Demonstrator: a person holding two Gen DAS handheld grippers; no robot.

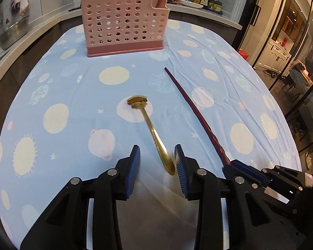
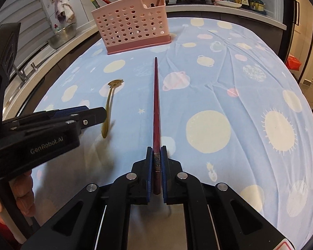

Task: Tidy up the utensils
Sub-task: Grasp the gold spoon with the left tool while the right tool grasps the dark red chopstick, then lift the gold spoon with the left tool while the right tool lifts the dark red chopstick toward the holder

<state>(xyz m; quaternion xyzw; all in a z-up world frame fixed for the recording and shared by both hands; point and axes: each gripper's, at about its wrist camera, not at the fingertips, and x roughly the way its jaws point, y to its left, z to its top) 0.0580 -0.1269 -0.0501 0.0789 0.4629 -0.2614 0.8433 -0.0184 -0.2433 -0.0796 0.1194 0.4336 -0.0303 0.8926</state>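
Right gripper (image 2: 156, 156) clamps one chopstick (image 2: 155, 104) | left fingers (image 1: 135, 162) apart | one gold spoon (image 1: 154, 133) (between them) | one pink holder (image 1: 123, 23)

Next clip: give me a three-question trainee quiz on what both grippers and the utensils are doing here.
1. True or false: the right gripper is shut on the chopstick.
2. What lies between the open left gripper fingers? A) gold spoon B) knife C) nothing
3. Fill in: the pink holder stands on the ____ tablecloth.

Key: 1 true; 2 A; 3 blue
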